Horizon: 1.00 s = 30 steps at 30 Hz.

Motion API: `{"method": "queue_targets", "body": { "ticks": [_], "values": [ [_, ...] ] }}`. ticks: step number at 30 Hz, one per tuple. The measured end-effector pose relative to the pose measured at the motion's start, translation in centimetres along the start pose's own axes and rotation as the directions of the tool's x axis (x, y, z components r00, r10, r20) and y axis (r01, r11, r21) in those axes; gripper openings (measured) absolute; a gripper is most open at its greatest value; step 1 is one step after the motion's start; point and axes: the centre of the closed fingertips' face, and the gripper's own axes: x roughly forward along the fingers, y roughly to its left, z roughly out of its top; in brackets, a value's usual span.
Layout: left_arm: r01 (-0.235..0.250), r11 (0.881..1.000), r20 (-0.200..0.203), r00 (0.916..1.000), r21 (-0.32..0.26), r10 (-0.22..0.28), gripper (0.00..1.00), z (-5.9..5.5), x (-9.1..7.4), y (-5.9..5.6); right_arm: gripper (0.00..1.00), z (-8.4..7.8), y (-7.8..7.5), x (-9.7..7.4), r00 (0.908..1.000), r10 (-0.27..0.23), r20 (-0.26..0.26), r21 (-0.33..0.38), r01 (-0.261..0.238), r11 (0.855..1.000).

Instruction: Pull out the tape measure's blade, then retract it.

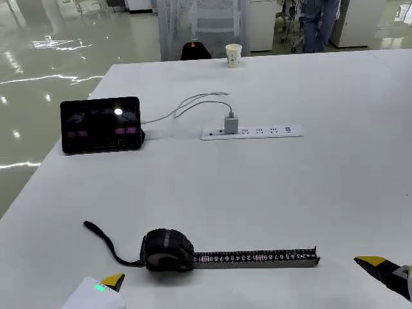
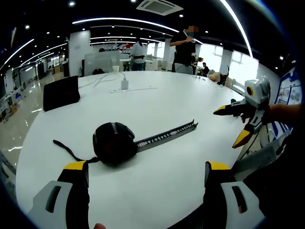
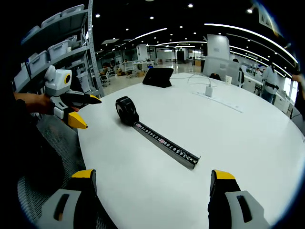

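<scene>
A black tape measure (image 1: 168,250) lies on the white table (image 1: 270,187) near its front edge. Its blade (image 1: 257,257) is pulled out to the right and lies flat, and a black wrist strap (image 1: 103,238) trails to the left. My left gripper (image 1: 114,280) hovers just in front of the case, open and holding nothing; its own view shows the case (image 2: 113,142) ahead between its wide jaws (image 2: 146,167). My right gripper (image 1: 378,265) hangs open past the blade's hooked end, and its view looks along the blade (image 3: 164,143) toward the case (image 3: 126,109).
A dark tablet (image 1: 101,124) stands at the left. A white power strip (image 1: 251,132) with a plugged charger (image 1: 230,122) lies mid-table. A paper cup (image 1: 234,55) sits at the far edge. People stand in the background (image 2: 183,45).
</scene>
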Motion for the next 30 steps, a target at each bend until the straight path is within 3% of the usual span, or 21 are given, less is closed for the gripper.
{"method": "queue_targets", "body": {
  "ticks": [16,30],
  "values": [
    [-0.031,0.999,0.018,0.9993,-0.028,0.031,0.99,0.9,1.6,1.1,0.99,0.1,-1.3,1.1,0.9930,0.109,-0.045,-0.094,-0.113,0.989],
    [-0.053,0.998,0.014,0.9985,-0.032,0.053,0.99,1.1,3.0,2.0,0.94,-0.2,-2.4,2.1,0.9767,0.189,-0.101,-0.193,-0.206,0.959]
  ]
}}
